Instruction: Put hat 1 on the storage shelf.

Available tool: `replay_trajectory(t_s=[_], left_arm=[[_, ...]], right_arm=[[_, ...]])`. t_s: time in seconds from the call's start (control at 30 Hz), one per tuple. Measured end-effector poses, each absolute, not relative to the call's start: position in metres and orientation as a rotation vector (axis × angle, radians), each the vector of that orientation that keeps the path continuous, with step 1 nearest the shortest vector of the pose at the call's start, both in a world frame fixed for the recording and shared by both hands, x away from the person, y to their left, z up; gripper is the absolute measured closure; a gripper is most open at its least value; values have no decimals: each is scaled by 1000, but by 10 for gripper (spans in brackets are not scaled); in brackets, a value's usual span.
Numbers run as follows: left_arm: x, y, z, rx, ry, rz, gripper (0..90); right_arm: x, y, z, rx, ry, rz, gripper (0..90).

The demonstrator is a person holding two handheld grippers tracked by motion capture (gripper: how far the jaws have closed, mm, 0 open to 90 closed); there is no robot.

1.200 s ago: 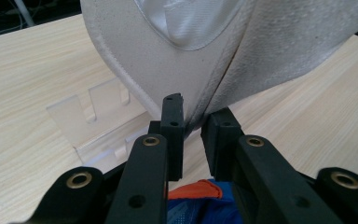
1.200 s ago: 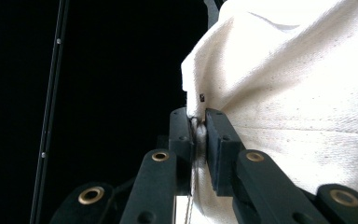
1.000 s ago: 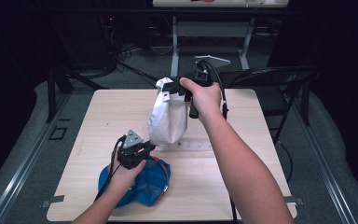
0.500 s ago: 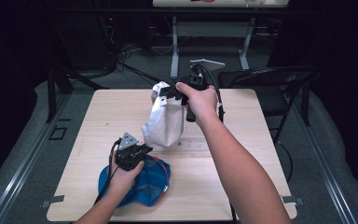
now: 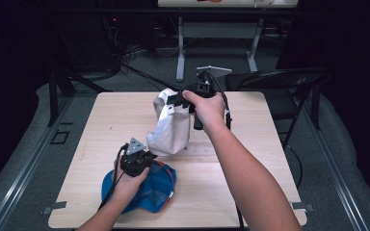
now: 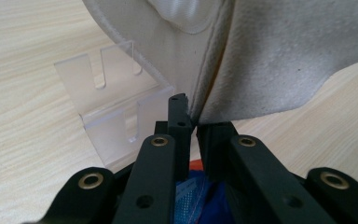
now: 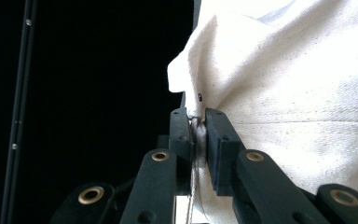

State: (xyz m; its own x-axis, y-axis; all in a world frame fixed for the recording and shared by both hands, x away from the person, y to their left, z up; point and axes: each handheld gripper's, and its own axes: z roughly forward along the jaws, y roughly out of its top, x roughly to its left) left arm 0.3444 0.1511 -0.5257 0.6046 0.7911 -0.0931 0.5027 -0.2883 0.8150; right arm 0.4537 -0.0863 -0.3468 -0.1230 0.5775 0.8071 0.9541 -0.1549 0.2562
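Note:
A white cloth (image 5: pixel 170 129) hangs above the wooden table (image 5: pixel 250 183), stretched between my two grippers. My right gripper (image 5: pixel 174 100) holds its top edge high over the table's middle, jaws shut on the hem (image 7: pixel 196 125). My left gripper (image 5: pixel 145 153) is shut on the cloth's lower edge (image 6: pixel 193 122), low and nearer the front. A blue cap (image 5: pixel 155 188) with orange trim lies on the table under my left hand; its fabric (image 6: pixel 193 198) shows below the jaws.
A clear acrylic stand (image 6: pixel 114 109) with slots sits on the table just behind the hanging cloth, faint in the high view (image 5: pixel 200 147). A black folding chair (image 5: pixel 289 79) stands off the table's far right corner. Cables run across the floor beyond.
My right gripper has drifted slightly left with the cloth's top edge. The left gripper has shifted a little towards the front, still gripping the lower edge.

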Motion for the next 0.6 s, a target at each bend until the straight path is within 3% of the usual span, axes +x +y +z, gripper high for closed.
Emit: replay_trajectory(t_s=[0.4,0.6], left_arm=[[345,151,-535,1993,1034,424,835],[339,160,-527,1948,1018,394,684]], right_arm=[[456,-88,-363,-1757,-1701,-1159,819],[455,-92,-362,-1760,-1717,-1164,812]])
